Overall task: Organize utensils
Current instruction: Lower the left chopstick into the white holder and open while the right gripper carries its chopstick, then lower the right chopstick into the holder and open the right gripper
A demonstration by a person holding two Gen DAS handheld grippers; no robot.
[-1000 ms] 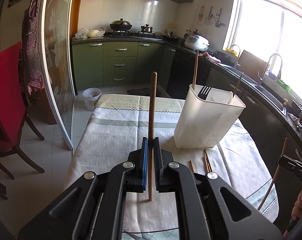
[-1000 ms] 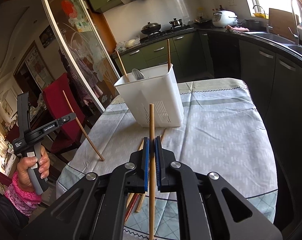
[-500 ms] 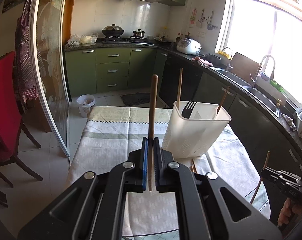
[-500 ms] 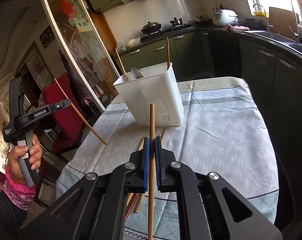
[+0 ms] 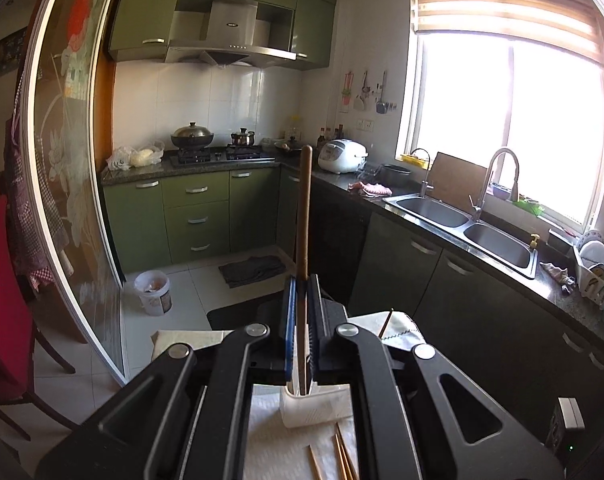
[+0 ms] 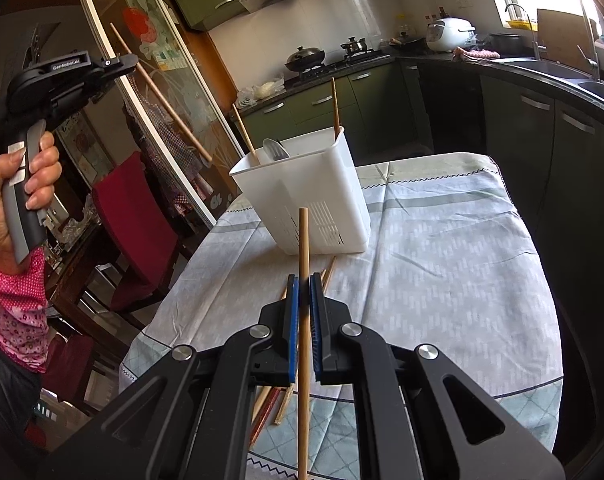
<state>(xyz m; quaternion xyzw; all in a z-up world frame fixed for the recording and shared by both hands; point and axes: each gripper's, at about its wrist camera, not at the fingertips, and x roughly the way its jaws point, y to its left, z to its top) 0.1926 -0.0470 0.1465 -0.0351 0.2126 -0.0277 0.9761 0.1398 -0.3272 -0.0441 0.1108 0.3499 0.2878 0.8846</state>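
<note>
My left gripper (image 5: 300,284) is shut on a dark brown chopstick (image 5: 305,208) that stands upright between the blue pads. Its lower end hangs over the white utensil holder (image 5: 314,410). In the right wrist view a hand holds that left gripper (image 6: 129,60) high at the upper left, its chopstick (image 6: 161,96) slanting down toward the holder (image 6: 310,196). Two chopsticks (image 6: 334,104) and a spoon (image 6: 275,148) stand in the holder. My right gripper (image 6: 303,284) is shut on a pale chopstick (image 6: 304,240), low over the near end of the table.
Several loose chopsticks (image 6: 326,276) lie on the patterned tablecloth (image 6: 442,248) between the holder and my right gripper. A red chair (image 6: 133,216) and a glass sliding door (image 6: 169,92) flank the table's left. Dark counters with a sink (image 5: 462,216) run along the right.
The left gripper has risen steeply with its chopstick and now looks over the holder, which has dropped to the bottom of its view. The right gripper has kept still.
</note>
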